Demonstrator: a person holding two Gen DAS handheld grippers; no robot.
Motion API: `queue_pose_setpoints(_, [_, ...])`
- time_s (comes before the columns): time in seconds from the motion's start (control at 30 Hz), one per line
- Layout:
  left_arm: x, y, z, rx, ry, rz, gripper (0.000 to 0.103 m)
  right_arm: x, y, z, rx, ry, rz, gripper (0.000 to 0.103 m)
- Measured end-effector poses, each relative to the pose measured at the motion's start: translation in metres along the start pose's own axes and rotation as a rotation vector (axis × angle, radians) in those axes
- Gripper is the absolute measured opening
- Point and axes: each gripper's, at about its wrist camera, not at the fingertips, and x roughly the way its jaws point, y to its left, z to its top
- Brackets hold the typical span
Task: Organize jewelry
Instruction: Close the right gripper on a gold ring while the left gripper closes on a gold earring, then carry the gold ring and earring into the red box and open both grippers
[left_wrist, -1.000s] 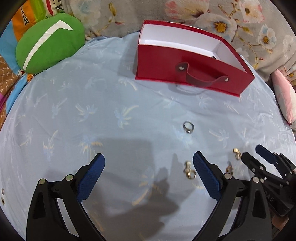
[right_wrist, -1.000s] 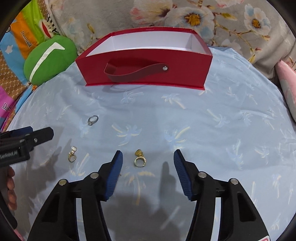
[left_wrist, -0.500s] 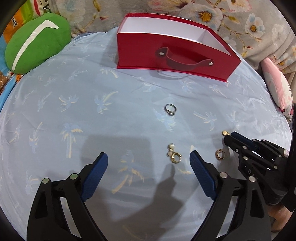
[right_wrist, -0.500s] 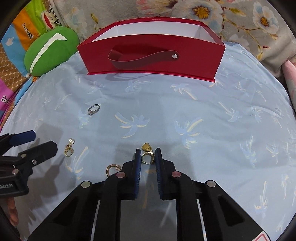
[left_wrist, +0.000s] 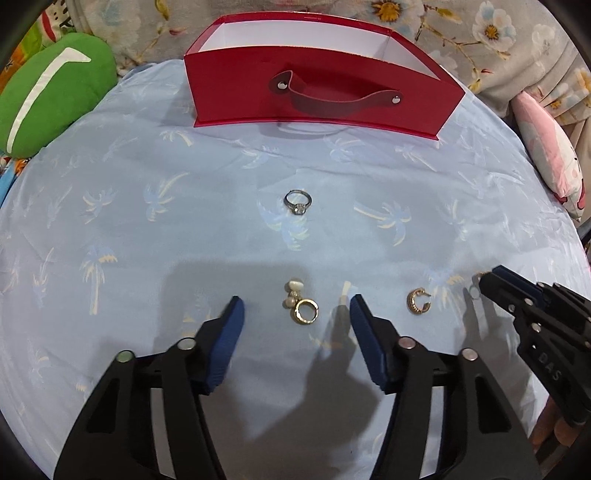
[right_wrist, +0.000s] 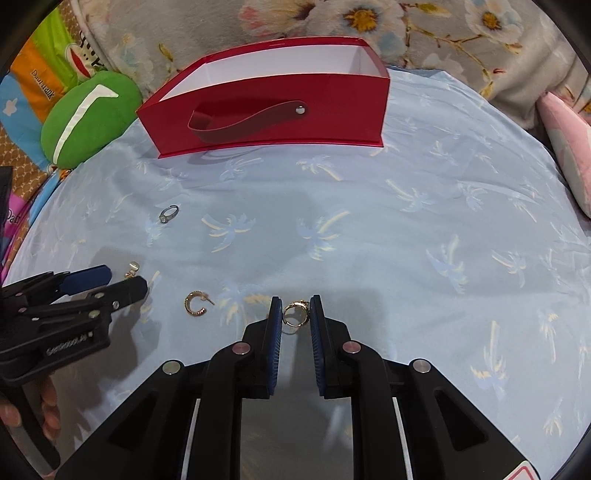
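Note:
My right gripper (right_wrist: 296, 314) is shut on a gold ring (right_wrist: 294, 314) low over the blue palm-print cloth (right_wrist: 406, 240). My left gripper (left_wrist: 297, 314) points down at a gold pearl earring (left_wrist: 301, 306). Its jaws are closing, with the earring between them and neither pad touching it. A gold hoop earring (left_wrist: 417, 301) lies between the two grippers. A silver ring (left_wrist: 297, 201) lies farther out, toward the open red box (left_wrist: 321, 88) at the back. In the left wrist view the right gripper (left_wrist: 487, 278) comes in from the right. The right wrist view shows the left gripper (right_wrist: 123, 280) beside the pearl earring (right_wrist: 133, 267).
A green cushion (left_wrist: 51, 107) lies at the back left and a pink pillow (left_wrist: 546, 155) at the right edge. A floral blanket (right_wrist: 461, 37) is bunched behind the box. A person's fingers (right_wrist: 46, 402) hold the left gripper's handle.
The right gripper closed on the gold ring and has since shifted a little with it. The left gripper moved over the pearl earring, sank toward it, and its jaws narrowed around it.

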Motion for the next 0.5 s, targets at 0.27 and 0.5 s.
queue_pose_setpoints(0.27, [-0.002, 0.004, 0.000, -0.013, 0.018, -0.051, 0.017, -0.004, -0.006, -0.001, 0.016, -0.005, 0.007, 0.014])
queue_pose_setpoints(0.5, [-0.026, 0.017, 0.008, -0.060, -0.012, -0.088, 0.017, -0.021, 0.002, 0.008, 0.010, -0.038, 0.030, 0.014])
